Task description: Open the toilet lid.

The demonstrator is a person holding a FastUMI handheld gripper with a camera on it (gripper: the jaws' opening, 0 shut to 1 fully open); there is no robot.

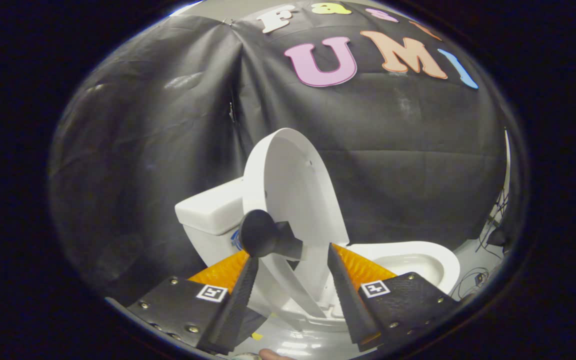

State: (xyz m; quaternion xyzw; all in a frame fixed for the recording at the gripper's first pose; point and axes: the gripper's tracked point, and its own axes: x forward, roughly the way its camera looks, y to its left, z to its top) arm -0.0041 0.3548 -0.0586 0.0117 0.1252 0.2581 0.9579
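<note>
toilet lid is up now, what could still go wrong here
1. The toilet lid is raised steeply, but whether it rests against the tank cannot be told; let go early, it might drop back onto the bowl.
2. The gripper is open with the lid's edge and black knob between its fingers; pulling back crooked, a finger could catch the knob and drag the lid down.

toilet lid (293, 185): smooth white plastic, slight sheen | tank (208, 210), 9 o'clock of lid: glossy ceramic | knob (260, 233): matt black | wall (143, 150): creased black cloth
</note>
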